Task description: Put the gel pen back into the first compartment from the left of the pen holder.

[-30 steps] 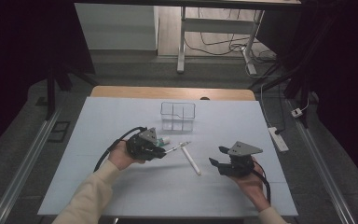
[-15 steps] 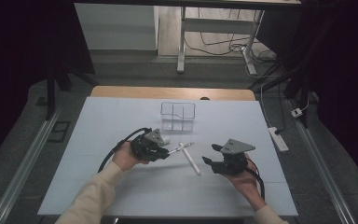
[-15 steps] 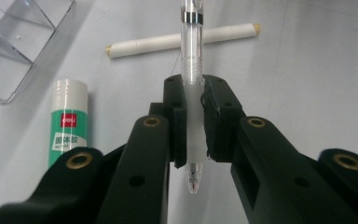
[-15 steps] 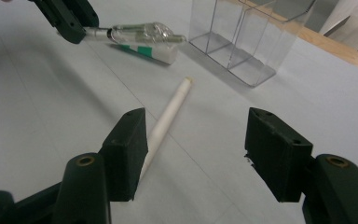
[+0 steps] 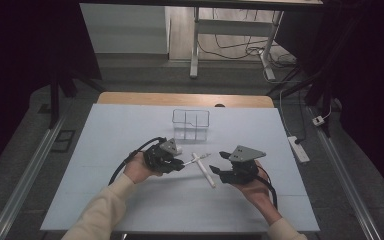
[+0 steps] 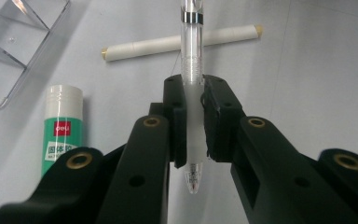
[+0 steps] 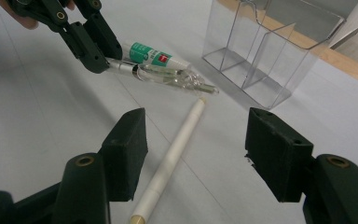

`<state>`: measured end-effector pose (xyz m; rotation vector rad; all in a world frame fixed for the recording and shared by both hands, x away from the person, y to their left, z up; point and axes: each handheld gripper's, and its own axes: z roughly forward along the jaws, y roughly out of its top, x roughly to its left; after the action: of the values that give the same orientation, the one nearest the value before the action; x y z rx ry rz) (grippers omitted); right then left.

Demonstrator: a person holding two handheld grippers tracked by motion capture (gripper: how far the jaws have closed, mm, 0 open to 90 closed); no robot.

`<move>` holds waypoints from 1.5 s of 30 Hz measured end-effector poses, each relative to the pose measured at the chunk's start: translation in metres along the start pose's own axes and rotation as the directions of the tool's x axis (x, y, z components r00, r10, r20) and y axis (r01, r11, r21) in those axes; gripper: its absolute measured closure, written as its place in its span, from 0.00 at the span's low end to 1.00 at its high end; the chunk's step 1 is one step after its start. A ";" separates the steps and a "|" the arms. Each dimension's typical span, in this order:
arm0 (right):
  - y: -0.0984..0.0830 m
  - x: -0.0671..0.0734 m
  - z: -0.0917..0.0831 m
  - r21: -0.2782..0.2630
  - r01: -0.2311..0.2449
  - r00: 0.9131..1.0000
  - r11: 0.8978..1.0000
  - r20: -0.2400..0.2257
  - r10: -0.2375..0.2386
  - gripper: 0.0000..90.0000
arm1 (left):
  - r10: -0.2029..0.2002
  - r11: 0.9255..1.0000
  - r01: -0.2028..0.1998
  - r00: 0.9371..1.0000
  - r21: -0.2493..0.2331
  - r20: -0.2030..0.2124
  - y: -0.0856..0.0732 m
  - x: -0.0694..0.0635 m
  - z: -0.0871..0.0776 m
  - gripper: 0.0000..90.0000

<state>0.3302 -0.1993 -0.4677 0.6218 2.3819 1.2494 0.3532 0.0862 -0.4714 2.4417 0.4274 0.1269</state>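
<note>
Toward the near edge of the tabletop (image 5: 130, 200), the right tongs (image 7: 193, 154) stand open over a white stick (image 7: 170, 161) (nothing pressed between them). Left of them, the left tongs (image 6: 195, 123) are clamped on a clear pen (image 6: 190, 70), which crosses above the stick. A glue stick (image 6: 60, 123) lies beside them, and a clear organizer (image 5: 191, 124) stands nearer the far edge
</note>
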 end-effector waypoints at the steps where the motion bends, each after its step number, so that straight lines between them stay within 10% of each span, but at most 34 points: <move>1: 0.001 0.001 0.001 0.001 0.009 1.000 1.000 0.001 -0.009 0.42 | 0.001 1.000 -0.001 1.000 0.002 0.001 0.000 0.000 0.000 0.89; 23: 0.019 0.016 0.013 0.038 0.096 0.995 0.995 -0.010 -0.095 0.42 | -0.003 1.000 0.002 1.000 0.030 0.011 0.007 -0.001 0.013 0.89; 45: 0.025 0.028 0.042 0.176 0.237 0.971 0.955 -0.061 -0.230 0.50 | 0.020 0.999 -0.021 0.999 0.049 0.025 0.013 -0.007 0.018 0.89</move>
<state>0.3334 -0.1433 -0.4724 0.3542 2.5351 0.9597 0.3538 0.0632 -0.4777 2.4934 0.3991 0.0960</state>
